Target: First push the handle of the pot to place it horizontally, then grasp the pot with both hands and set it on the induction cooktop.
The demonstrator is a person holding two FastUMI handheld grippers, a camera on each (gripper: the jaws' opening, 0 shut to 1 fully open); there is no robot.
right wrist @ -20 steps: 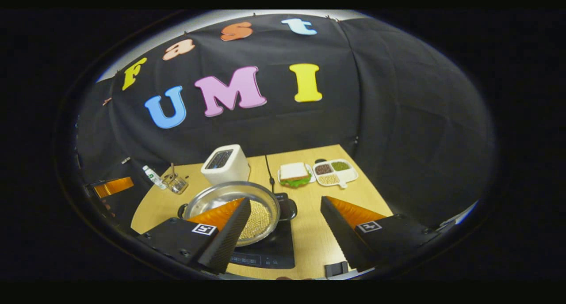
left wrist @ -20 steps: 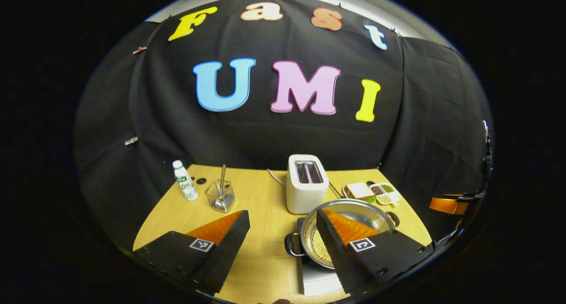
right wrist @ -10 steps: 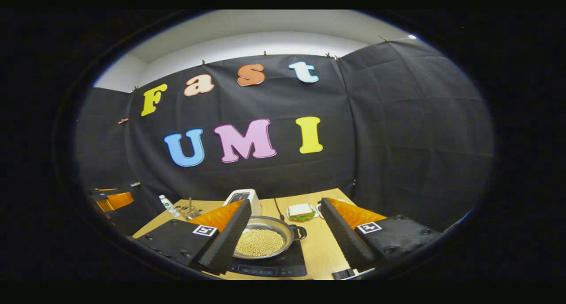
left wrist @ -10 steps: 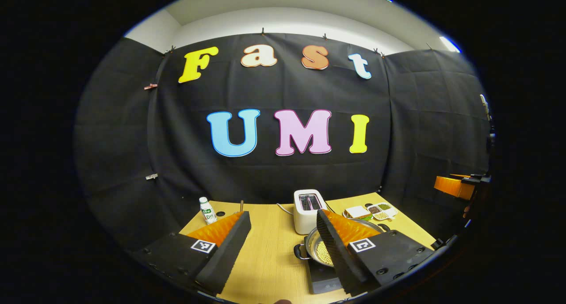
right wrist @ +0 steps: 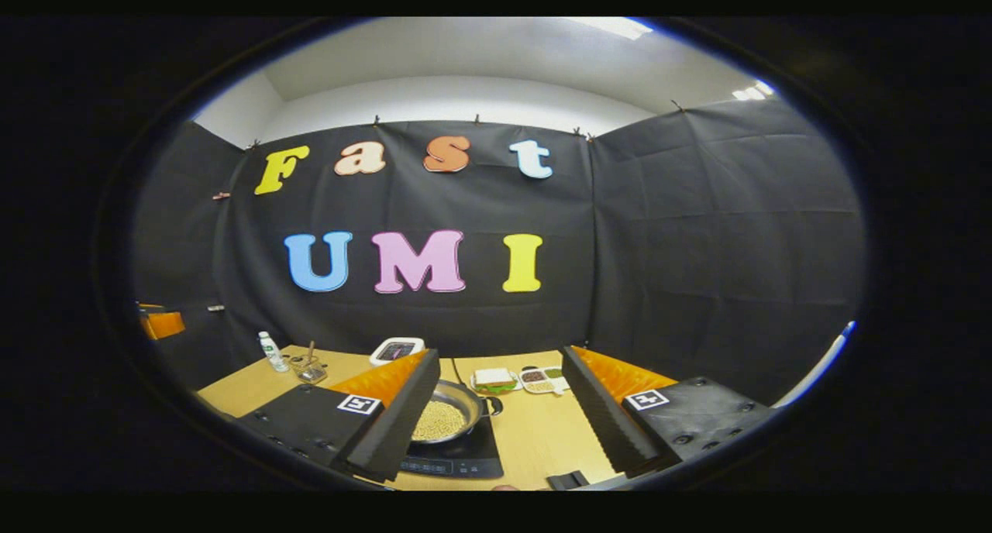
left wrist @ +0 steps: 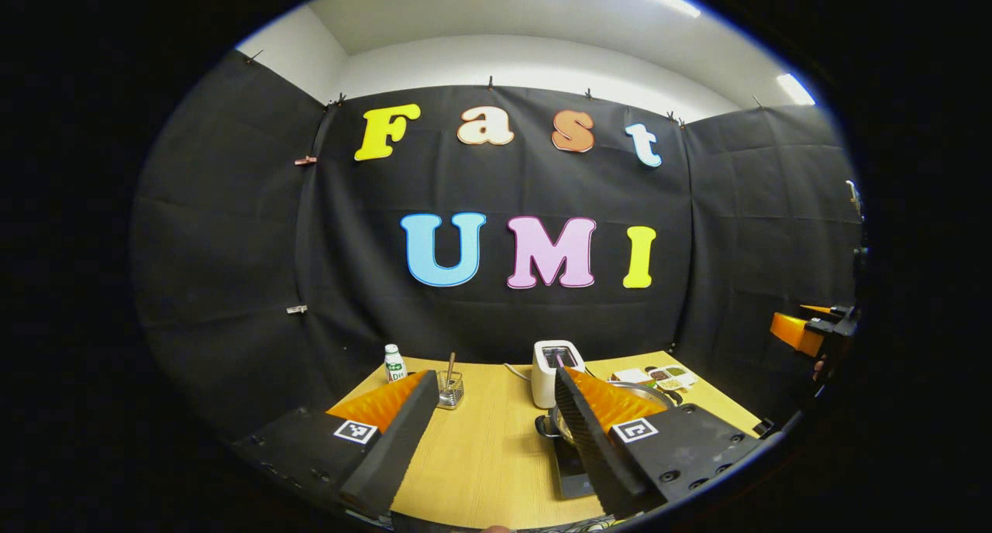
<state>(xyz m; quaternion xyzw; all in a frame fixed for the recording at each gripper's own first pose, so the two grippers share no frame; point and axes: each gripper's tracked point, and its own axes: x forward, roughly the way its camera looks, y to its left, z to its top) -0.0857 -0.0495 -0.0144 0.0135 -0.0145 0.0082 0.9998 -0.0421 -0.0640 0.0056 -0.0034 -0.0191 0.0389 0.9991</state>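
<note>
Left hand-held gripper (left wrist: pixel 488 428) hangs with its fingers spread wide and nothing between them; the right hand-held gripper (right wrist: pixel 500 409) is likewise agape and empty, both well apart from the cookware. The pot (right wrist: pixel 446 417), a shallow round steel vessel with a bright rim, dark loop handles and a bed of small pale beans, sits on the induction cooktop (right wrist: pixel 465 459), a flat dark glossy slab near the front edge of the wooden surface (left wrist: pixel 488 455), so the placing looks done.

Going left to right across the surface: a small white bottle (left wrist: pixel 394 362) and a clear square glass holder (left wrist: pixel 450 388) stand toward the back left corner, a smooth white toaster (left wrist: pixel 555 371) just behind the pot, then a sandwich (right wrist: pixel 492 378) and a divided tray (right wrist: pixel 542 378) toward the back right.

Risk from here seems slight: a careless sweep could clip the rim, skid steel over glass and scatter beans, or snag the toaster's thin cord.
</note>
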